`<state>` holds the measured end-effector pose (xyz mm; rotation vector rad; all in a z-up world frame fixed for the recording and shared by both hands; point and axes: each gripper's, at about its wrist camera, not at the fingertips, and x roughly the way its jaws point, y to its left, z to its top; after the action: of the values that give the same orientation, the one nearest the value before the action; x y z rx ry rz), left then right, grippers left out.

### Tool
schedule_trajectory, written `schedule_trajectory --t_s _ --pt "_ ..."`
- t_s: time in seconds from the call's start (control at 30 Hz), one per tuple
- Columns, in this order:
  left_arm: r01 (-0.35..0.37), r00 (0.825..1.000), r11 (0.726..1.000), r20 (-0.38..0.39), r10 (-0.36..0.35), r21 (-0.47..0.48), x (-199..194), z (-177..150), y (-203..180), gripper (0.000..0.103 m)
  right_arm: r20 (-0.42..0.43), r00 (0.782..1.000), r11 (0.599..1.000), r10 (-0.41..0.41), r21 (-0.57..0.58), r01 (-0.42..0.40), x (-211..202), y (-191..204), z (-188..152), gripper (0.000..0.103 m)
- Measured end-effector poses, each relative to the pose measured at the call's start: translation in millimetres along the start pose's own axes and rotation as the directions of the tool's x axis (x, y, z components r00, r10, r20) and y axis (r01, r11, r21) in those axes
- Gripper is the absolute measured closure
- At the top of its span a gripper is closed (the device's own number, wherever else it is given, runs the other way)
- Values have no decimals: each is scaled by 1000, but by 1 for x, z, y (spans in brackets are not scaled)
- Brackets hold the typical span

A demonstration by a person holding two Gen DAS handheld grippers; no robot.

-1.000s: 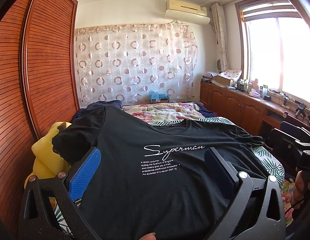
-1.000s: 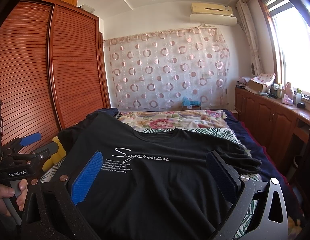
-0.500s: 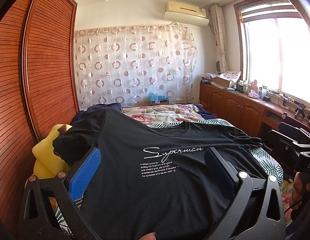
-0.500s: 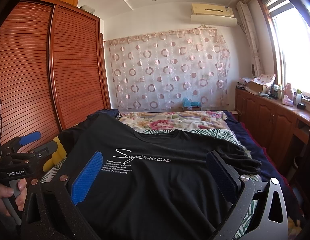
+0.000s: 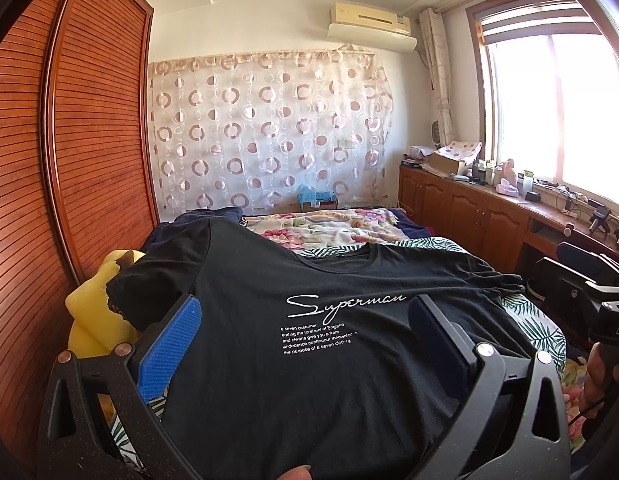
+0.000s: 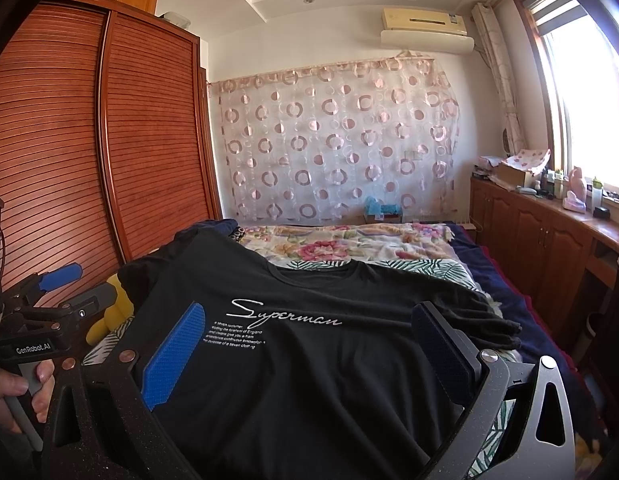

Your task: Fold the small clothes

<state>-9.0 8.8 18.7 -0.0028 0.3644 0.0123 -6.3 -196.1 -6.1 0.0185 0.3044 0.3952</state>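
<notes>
Left claw [image 5: 305, 344] stands wide open, blue pad on one side and dark pad on the other, nothing gripped; right claw [image 6: 309, 348] likewise stands open and empty. Over the past second little has changed — both views have tilted up only slightly, and the black T-shirt [image 5: 309, 320] has not shifted. Judgement: folding has not begun; the person appears to be lining up for a first grasp.

Left to right: wooden wardrobe [image 5: 69, 160], yellow cushion [image 5: 93, 320] under the shirt's left sleeve, then the shirt spread face-up on the bed [image 5: 541, 328], print readable, neckline at the far end. Its right sleeve lies bunched near the bed's right edge.

Shirt lies below and ahead of both claws — each frames the chest print between its open fingers. Contact with the fabric cannot be confirmed.
</notes>
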Motion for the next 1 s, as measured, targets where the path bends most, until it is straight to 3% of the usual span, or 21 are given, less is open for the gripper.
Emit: schedule_trajectory --t_s 0.7,1.0 --pt "-2 1000 1000 -3 2 3 0 -1 -2 0 -6 1000 1000 4 0 -4 2 1 0 0" --pt "-13 997 1000 -80 12 -16 19 -9 10 0 -68 997 999 35 -6 -36 25 1 -6 0"
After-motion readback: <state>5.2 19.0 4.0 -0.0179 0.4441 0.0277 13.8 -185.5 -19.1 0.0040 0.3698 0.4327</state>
